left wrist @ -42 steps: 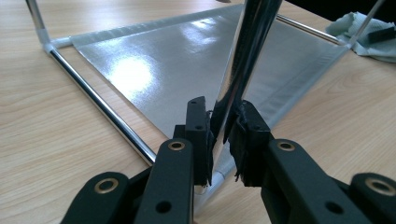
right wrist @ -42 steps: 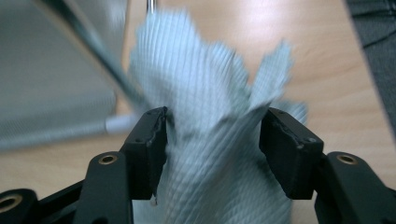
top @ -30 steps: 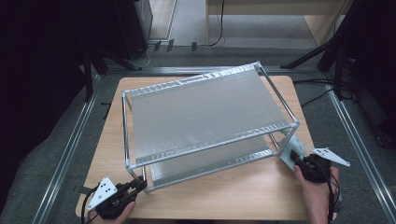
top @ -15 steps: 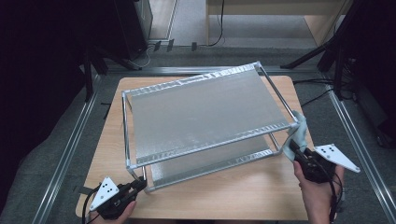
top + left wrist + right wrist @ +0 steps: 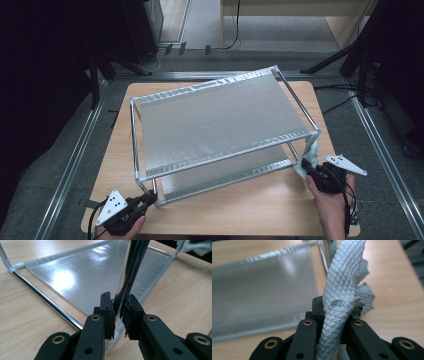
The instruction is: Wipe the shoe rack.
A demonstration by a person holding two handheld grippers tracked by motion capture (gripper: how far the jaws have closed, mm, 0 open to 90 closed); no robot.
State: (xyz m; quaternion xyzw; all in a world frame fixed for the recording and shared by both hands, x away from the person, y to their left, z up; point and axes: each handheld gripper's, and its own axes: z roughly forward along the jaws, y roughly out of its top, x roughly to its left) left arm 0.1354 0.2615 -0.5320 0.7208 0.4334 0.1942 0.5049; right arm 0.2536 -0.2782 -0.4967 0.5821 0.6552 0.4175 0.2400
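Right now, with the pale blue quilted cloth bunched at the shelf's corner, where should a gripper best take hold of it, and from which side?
Probably its thick bunched middle, as the right gripper does: the pale blue quilted cloth stands as a narrow rope-like fold there, slim enough for the jaws. Come from the person's side, beside the silver two-tier metal shelf, since its corner post blocks the far side.

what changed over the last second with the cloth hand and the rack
The right gripper, shut on the pale blue cloth, moved the cloth along the rack's near right post, first up, then back down toward its foot. The left gripper has just closed its jaws on the near left post; that hand stayed where it was. The two-shelf metal rack and the wooden table look unchanged.
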